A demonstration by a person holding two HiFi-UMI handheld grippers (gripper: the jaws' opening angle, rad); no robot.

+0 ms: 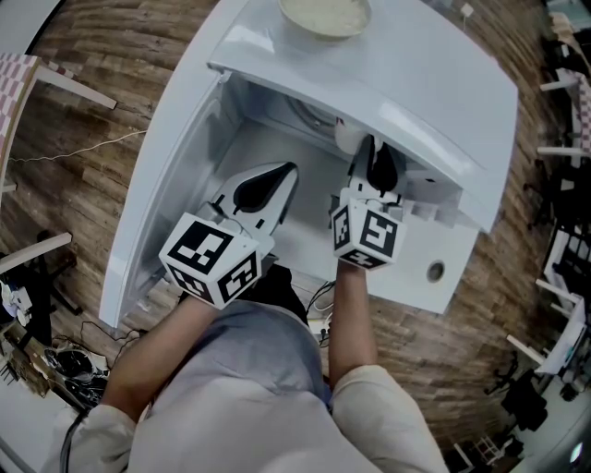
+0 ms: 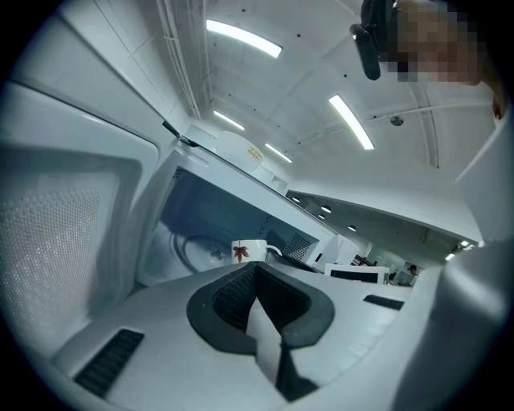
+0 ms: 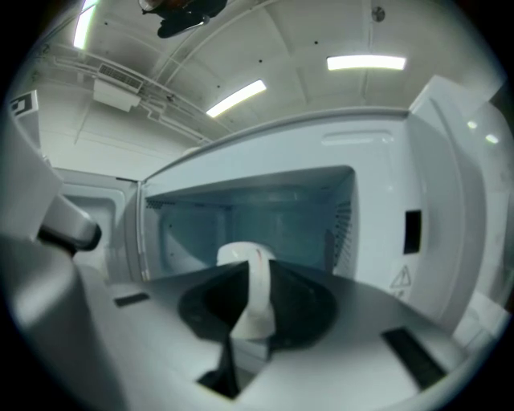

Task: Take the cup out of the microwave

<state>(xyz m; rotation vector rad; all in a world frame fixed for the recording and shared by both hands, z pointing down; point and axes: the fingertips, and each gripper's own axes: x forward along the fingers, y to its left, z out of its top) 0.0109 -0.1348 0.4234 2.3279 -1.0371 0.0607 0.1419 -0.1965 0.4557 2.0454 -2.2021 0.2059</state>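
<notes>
The white microwave (image 1: 397, 88) stands with its door (image 1: 171, 175) swung open to the left. Inside it a white cup (image 2: 249, 250) with a red leaf print shows in the left gripper view. In the right gripper view the cup (image 3: 238, 255) sits just past the jaws, with its handle (image 3: 259, 299) between them. My right gripper (image 1: 377, 159) reaches into the cavity and is shut on that handle. My left gripper (image 1: 277, 183) hovers in front of the opening beside the door, jaws together and holding nothing.
A pale bowl (image 1: 325, 14) rests on top of the microwave. The open door (image 2: 64, 233) stands close on the left of my left gripper. Wooden floor (image 1: 111, 83) surrounds the unit, with cables and gear at the lower left (image 1: 55, 360).
</notes>
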